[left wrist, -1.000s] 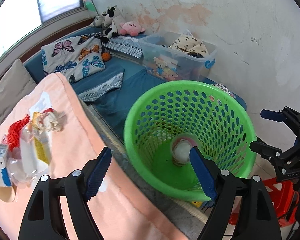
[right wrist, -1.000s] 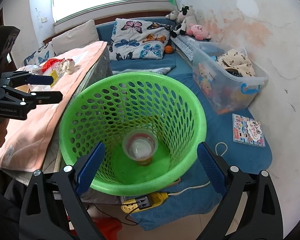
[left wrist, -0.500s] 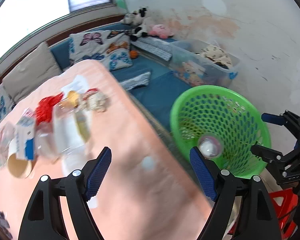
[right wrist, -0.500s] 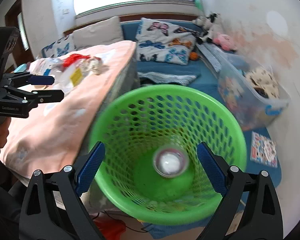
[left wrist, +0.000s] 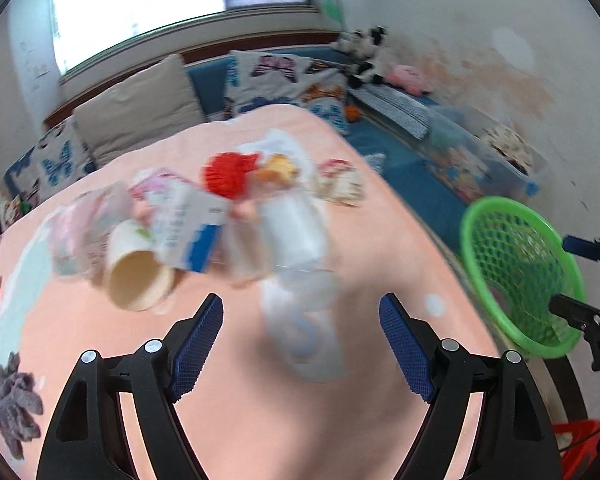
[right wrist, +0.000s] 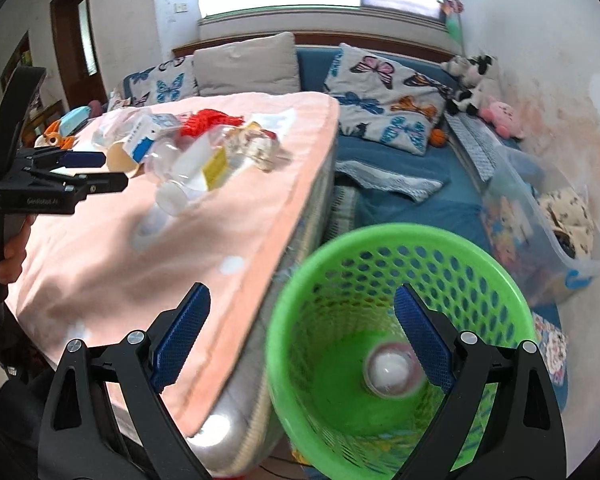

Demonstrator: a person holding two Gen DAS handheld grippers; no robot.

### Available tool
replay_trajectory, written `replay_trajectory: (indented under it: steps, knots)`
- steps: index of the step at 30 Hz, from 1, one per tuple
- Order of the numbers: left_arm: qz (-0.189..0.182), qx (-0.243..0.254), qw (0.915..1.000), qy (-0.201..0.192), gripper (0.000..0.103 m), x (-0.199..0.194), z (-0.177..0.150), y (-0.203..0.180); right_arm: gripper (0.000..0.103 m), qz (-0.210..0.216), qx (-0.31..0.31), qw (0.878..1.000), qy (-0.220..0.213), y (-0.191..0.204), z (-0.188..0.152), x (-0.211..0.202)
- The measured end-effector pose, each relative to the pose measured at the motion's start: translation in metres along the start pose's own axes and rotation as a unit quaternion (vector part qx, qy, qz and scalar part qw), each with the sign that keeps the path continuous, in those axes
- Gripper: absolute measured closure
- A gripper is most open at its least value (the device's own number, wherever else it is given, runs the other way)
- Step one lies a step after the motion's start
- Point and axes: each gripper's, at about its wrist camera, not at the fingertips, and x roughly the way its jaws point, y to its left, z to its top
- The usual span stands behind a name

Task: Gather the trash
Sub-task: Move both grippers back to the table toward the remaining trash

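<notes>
A pile of trash lies on the pink-covered table (left wrist: pixel 340 420): a tipped paper cup (left wrist: pixel 138 276), a white and blue carton (left wrist: pixel 184 228), a clear plastic bottle (left wrist: pixel 292 240), red mesh (left wrist: pixel 230 174) and a crumpled wrapper (left wrist: pixel 338 182). My left gripper (left wrist: pixel 302 344) is open and empty, hovering just short of the bottle. The green basket (right wrist: pixel 340 280) stands on the floor beside the table with a plastic cup (right wrist: pixel 392 368) lying in it. Above its near rim my right gripper (right wrist: pixel 302 336) is open and empty. The left gripper (right wrist: pixel 96 170) also shows there, near the pile.
A blue bench (right wrist: pixel 380 208) with butterfly cushions (right wrist: pixel 384 92) runs behind the table. A clear storage box (right wrist: pixel 540 220) of clothes sits beside the basket. Plush toys (right wrist: pixel 472 80) lean at the wall. A red stool (left wrist: pixel 576 436) stands low right. A hand (right wrist: pixel 12 264) holds the left gripper.
Both views have swung left, from over the basket toward the table. The left gripper now faces the trash pile; the right one hangs over the basket's left rim. Jaws have not changed.
</notes>
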Motion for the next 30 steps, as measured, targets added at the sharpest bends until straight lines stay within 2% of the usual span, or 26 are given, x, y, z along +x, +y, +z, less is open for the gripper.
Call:
replay_trajectory:
  steps: [6, 17, 24, 30]
  knots:
    - [0.016, -0.048, 0.9987, 0.004, 0.025, 0.003, 0.015, 0.047, 0.010, 0.020, -0.020, 1.000, -0.001, 0.020, 0.025, 0.019]
    - [0.028, -0.085, 0.9960, 0.002, 0.025, 0.004, 0.025, 0.085, 0.011, 0.040, -0.042, 0.998, 0.011, 0.039, 0.075, 0.079]
    - [0.034, -0.098, 0.9946, 0.000, 0.025, 0.004, 0.030, 0.105, 0.019, 0.048, -0.022, 0.998, 0.024, 0.038, 0.107, 0.127]
    - [0.032, -0.104, 0.9940, -0.001, 0.025, 0.006, 0.040, 0.109, 0.025, 0.057, 0.001, 0.998, 0.027, 0.035, 0.127, 0.152]
